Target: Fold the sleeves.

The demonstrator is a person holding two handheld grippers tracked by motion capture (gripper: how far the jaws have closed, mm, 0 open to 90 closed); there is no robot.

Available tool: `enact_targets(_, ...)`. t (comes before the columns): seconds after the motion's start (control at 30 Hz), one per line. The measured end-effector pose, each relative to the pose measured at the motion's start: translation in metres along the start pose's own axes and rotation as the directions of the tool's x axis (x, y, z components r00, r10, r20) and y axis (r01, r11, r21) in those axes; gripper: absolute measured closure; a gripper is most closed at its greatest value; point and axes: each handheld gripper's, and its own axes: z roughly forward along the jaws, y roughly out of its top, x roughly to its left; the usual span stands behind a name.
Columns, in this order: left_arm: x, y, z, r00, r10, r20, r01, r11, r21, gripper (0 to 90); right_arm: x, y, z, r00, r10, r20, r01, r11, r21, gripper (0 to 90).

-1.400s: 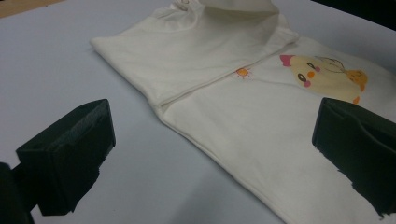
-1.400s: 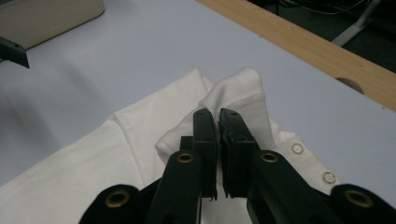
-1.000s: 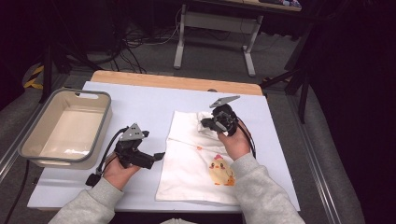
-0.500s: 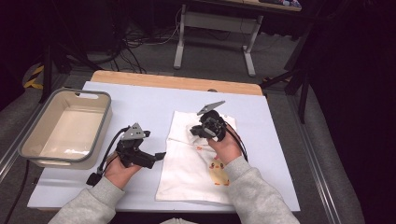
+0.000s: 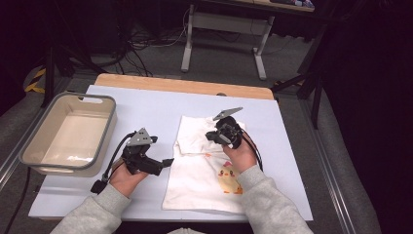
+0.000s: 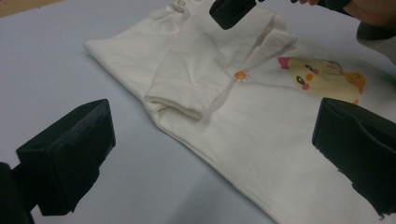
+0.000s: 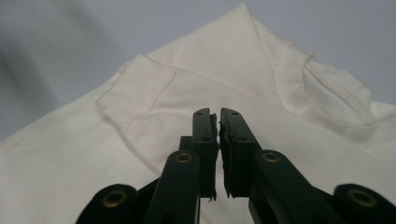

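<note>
R tool [image 5: 212,136] shifted left over white tee [image 5: 204,180], jaws just re-closed, empty. Sleeve folded in; rest unfolded. L tool [image 5: 168,161] spread.

The table [image 5: 146,105] wears a pale blue-white covering, and a strip of bare wood [image 5: 185,86] shows along its far edge. A metal rail [image 5: 331,170] runs down its right side. Beyond the far edge lies a grey carpeted floor [image 5: 160,63], with black cables [image 5: 146,41] tangled across it. The light grey legs of a second desk [image 5: 224,24] stand farther back. At the far left, yellow-and-black tape [image 5: 35,80] marks the floor. The room around is dark, and light falls mainly on the tabletop
</note>
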Motion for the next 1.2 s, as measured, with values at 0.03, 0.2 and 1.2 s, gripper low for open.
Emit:
enact_targets(0.03, 0.001, 0.000, 0.000, 1.0000, -0.002, 0.001, 0.002, 1.0000, 0.002, 0.3, 0.000, -0.001, 0.000, 1.0000, 0.005, 0.002, -0.005, 1.000, -0.001, 84.4)
enact_targets(0.2, 0.003, 0.002, 0.002, 1.0000, 0.006, -0.005, -0.006, 1.0000, -0.004, 1.0, -0.010, -0.010, -0.012, 0.9992, 0.018, 0.034, -0.017, 0.999, -0.035, 68.6)
enact_targets(1.2, 0.034, 0.044, 0.059, 0.9842, -0.075, -0.160, 0.084, 0.9950, 0.054, 11.7, -0.085, -0.061, -0.057, 0.9701, 0.203, 0.133, -0.182, 0.971, -0.152, 20.8)
